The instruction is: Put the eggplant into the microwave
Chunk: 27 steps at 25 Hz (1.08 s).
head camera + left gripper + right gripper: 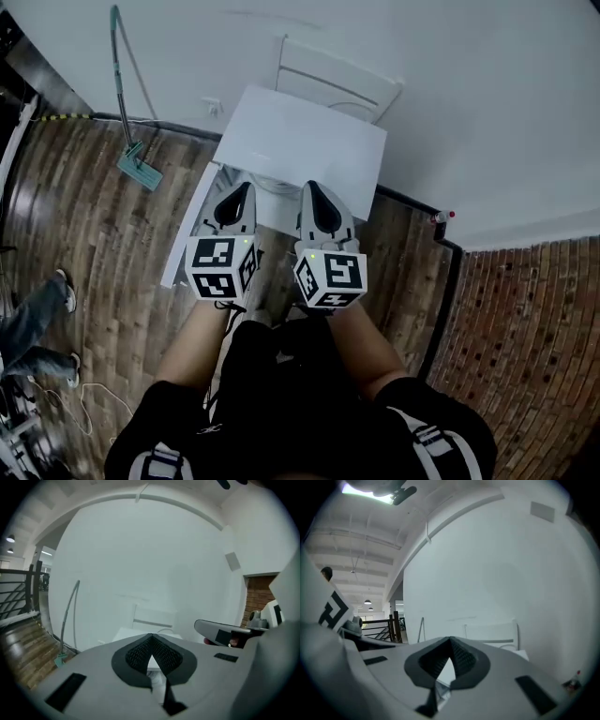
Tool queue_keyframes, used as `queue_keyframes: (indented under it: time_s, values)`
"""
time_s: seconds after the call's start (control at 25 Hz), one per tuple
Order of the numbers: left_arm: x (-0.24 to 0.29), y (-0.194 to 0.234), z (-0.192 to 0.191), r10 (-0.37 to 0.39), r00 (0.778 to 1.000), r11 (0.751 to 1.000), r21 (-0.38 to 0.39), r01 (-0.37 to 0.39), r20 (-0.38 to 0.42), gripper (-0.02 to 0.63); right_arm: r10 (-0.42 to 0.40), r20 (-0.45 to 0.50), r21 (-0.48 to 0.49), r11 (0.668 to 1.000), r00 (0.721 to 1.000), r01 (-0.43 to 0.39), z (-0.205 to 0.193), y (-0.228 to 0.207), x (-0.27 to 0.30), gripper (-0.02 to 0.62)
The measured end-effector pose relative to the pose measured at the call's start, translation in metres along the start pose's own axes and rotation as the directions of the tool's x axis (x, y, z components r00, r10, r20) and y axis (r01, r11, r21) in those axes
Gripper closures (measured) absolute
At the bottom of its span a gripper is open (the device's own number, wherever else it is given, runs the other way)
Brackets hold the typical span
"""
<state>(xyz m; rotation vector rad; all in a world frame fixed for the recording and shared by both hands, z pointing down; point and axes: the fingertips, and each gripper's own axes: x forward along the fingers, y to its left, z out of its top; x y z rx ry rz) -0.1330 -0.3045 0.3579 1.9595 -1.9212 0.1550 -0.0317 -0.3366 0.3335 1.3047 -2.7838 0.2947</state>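
Observation:
No eggplant and no microwave show in any view. In the head view my left gripper and right gripper are held side by side in front of the person's body, over the near edge of a white table. Both point toward the white wall. In the left gripper view, the left gripper has its jaws together at the tips with nothing between them. In the right gripper view, the right gripper looks the same, shut and empty. The right gripper also shows at the right of the left gripper view.
A white chair stands behind the table against the wall. A mop leans on the wall at the left. Another person's legs are at the far left. A small red-capped bottle sits by the wall's corner. The floor is wood-look and brick.

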Motion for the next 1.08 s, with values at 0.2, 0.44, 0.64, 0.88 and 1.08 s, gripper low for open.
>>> queue_keyframes:
  time_s: [0.2, 0.44, 0.64, 0.88, 1.08]
  values:
    - [-0.056, -0.035, 0.1, -0.016, 0.998, 0.993, 0.116, 0.01, 0.053, 0.607, -0.024, 0.009, -0.02, 1.0, 1.0, 0.024, 0.096, 0.027, -0.033, 0.587]
    - [-0.094, -0.059, 0.141, -0.045, 0.994, 0.993, 0.118, 0.033, 0.1, 0.607, -0.032, 0.071, -0.027, 0.999, 0.997, 0.034, 0.149, 0.041, -0.063, 0.588]
    - [-0.115, -0.071, 0.15, -0.076, 0.991, 0.987, 0.149, 0.06, 0.107, 0.607, -0.04, 0.105, -0.039, 0.998, 0.994, 0.044, 0.167, 0.051, -0.084, 0.586]
    - [-0.123, -0.081, 0.163, -0.097, 0.987, 0.985, 0.152, 0.076, 0.131, 0.607, -0.054, 0.112, -0.008, 0.998, 0.992, 0.055, 0.175, 0.045, -0.093, 0.587]
    - [-0.123, -0.085, 0.164, -0.115, 0.984, 0.984, 0.151, 0.094, 0.134, 0.607, -0.067, 0.113, -0.013, 0.998, 0.991, 0.069, 0.174, 0.044, -0.1, 0.587]
